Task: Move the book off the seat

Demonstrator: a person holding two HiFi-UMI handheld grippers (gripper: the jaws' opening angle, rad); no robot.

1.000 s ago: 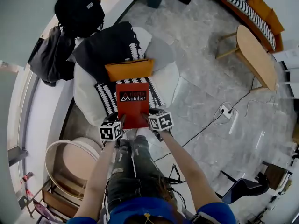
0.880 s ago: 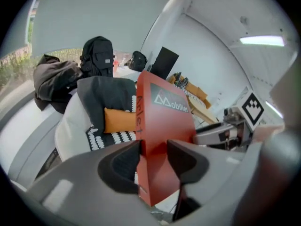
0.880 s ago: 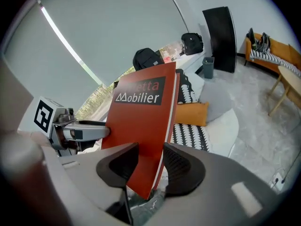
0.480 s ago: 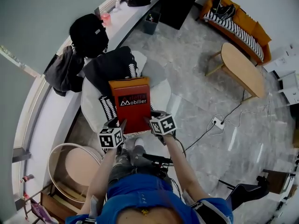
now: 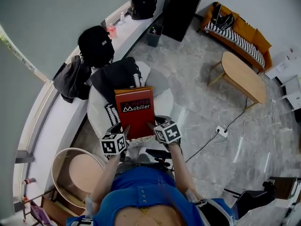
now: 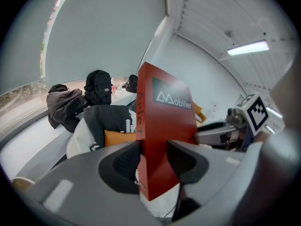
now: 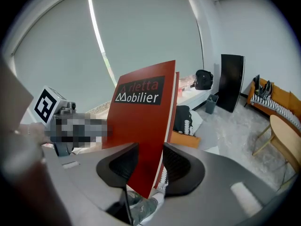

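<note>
The white seat lies at twelve o'clock, and the red book hangs above it, lifted but not yet set down elsewhere. The left gripper pinches its seven-o'clock corner, the right gripper its five-o'clock corner.

Book between left gripper, right gripper, above seat.

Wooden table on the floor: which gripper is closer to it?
Right. The right gripper clamps the red book's corner on the wooden table's side; the left gripper clamps the opposite corner, farther away.
</note>
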